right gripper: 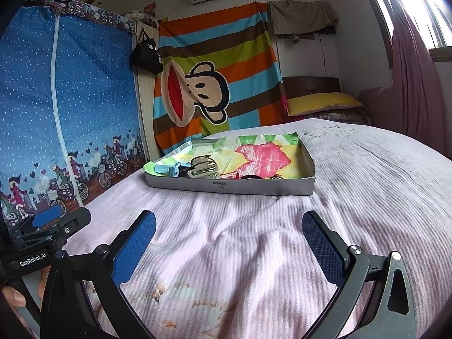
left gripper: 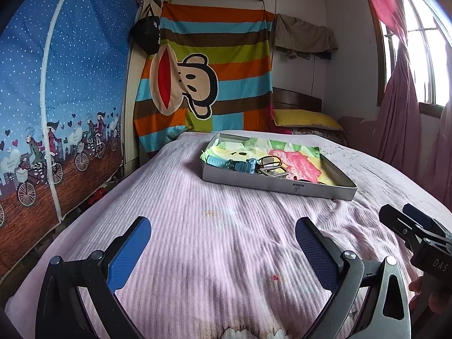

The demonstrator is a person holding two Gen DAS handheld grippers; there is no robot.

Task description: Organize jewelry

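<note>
— Both sets of jaws are spread wide with nothing between them. Starting at the left: the left gripper (left gripper: 223, 243) hovers over the pink ribbed bedspread (left gripper: 197, 197), its blue pads (left gripper: 128, 254) well apart.

— And the other one?

— The right gripper (right gripper: 228, 240) is the same, released and empty above the same bedspread. Each camera catches its neighbour at the edge: the right one juts in at the far right of the left view, the left one at the far left of the right view, with fingers of a hand (right gripper: 14, 296) wrapped on its handle.

— Where is the jewelry?

— In a shallow grey tray (left gripper: 282, 186) lying on the bed beyond both grippers, well apart from the fingertips. It is lined with a cloth (left gripper: 293, 155) printed in yellow, green and pink. At its left end lies a light blue watch (left gripper: 234, 163); just beside it, to the right, a beige hair claw (right gripper: 203, 166) and some dark loops I cannot tell apart.

— Further right?

— Small dark pieces near the tray's front wall, too hidden to name. Behind the bed hangs a striped monkey-face sheet (left gripper: 203, 65), a yellow pillow (left gripper: 305, 118) lies at the head, and purple curtains (left gripper: 401, 104) hang by the window.
</note>
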